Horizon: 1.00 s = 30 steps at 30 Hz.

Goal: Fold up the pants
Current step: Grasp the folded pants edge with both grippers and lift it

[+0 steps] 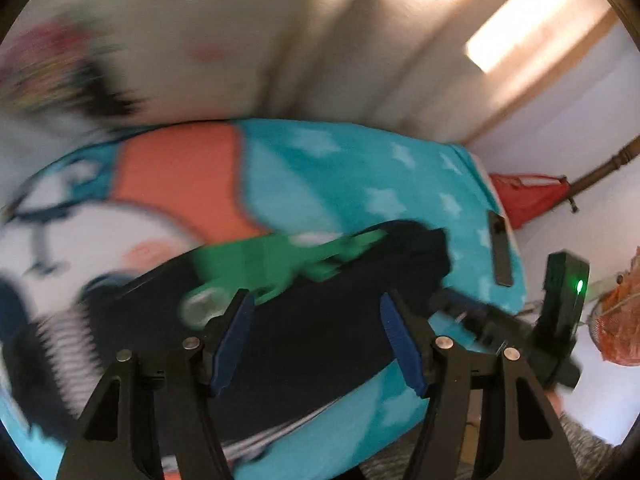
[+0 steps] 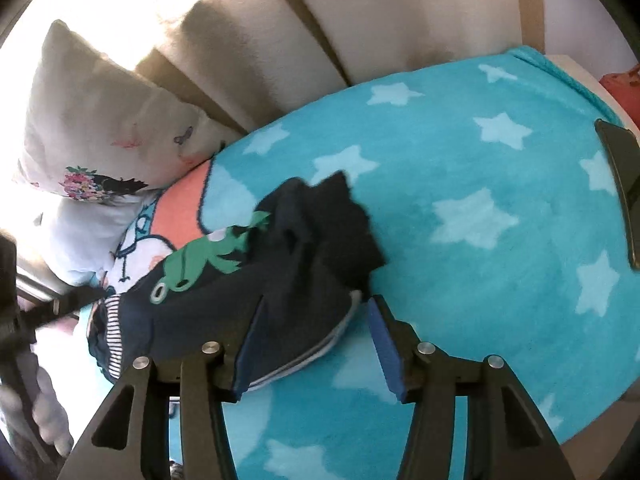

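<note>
Small dark navy pants [image 2: 304, 256] with a green frog print [image 2: 200, 260] and a striped waistband [image 2: 112, 336] lie bunched on a turquoise star blanket [image 2: 500, 184]. In the left wrist view the pants [image 1: 312, 320] lie just beyond my left gripper [image 1: 316, 332], which is open and empty above them; that view is motion-blurred. My right gripper [image 2: 312, 336] is open, its left finger over the pants' near edge, holding nothing. The right gripper's body [image 1: 560, 312] shows at the right of the left wrist view.
A flowered pillow [image 2: 100, 120] lies at the bed's far left against a beige padded headboard [image 2: 320, 20]. A dark flat phone-like object [image 2: 624, 184] rests on the blanket's right edge. A red bag [image 1: 528, 196] hangs beyond the bed.
</note>
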Motion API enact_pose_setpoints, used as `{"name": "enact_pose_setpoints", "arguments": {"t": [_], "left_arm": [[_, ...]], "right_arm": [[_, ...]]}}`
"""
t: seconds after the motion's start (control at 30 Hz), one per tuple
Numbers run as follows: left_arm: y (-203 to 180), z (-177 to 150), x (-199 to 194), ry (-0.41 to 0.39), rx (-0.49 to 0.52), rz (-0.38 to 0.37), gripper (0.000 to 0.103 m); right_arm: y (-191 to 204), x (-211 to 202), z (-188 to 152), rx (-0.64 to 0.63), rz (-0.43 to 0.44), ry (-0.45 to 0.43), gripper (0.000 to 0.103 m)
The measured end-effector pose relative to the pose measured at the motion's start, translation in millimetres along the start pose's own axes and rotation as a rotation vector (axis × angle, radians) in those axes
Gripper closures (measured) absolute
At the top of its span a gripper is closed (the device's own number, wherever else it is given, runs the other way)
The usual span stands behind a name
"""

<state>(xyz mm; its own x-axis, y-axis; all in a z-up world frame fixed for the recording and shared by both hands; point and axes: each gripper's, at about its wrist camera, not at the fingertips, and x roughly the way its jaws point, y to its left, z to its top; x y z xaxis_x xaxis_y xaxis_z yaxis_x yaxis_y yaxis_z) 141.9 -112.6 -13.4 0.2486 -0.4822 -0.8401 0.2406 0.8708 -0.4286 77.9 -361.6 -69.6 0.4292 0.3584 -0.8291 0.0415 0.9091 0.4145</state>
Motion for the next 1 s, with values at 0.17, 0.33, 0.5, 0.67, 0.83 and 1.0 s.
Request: {"name": "enact_pose_setpoints", "arguments": {"t": [0.17,0.33,0.5,0.67,0.83,1.0], "left_arm": [[-48.2,37.4,60.8,0.081,0.031,-0.078,0.038],[-71.5,61.8,121.7,0.198,0.056,-0.109,0.038],[-87.3,63.0,161.1,0.302,0.126,-0.066,0.038],[-99.1,60.3,162.0,0.320,0.171,-0.060,0.084],[-83.2,57.6,138.4,0.262,0.117,-0.099,0.087],[-52.9,50.4,96.9,0.171,0.049,-0.166,0.087]], "right_arm": [[-19.2,3.6,2.1,-0.022,0.039,0.016,0.046],[-22.3,23.8,1.6,-0.048,0.108,0.042,0.046],[-25.3,32.8,3.3,-0.035,0.159,0.013,0.046],[-26.1,39.7,4.5,-0.039,0.196,0.042,0.081],[-19.9,31.5,6.1,-0.053,0.213,0.031,0.086],[13.1,16.6,9.4,-0.156,0.220,0.011,0.086]]}}
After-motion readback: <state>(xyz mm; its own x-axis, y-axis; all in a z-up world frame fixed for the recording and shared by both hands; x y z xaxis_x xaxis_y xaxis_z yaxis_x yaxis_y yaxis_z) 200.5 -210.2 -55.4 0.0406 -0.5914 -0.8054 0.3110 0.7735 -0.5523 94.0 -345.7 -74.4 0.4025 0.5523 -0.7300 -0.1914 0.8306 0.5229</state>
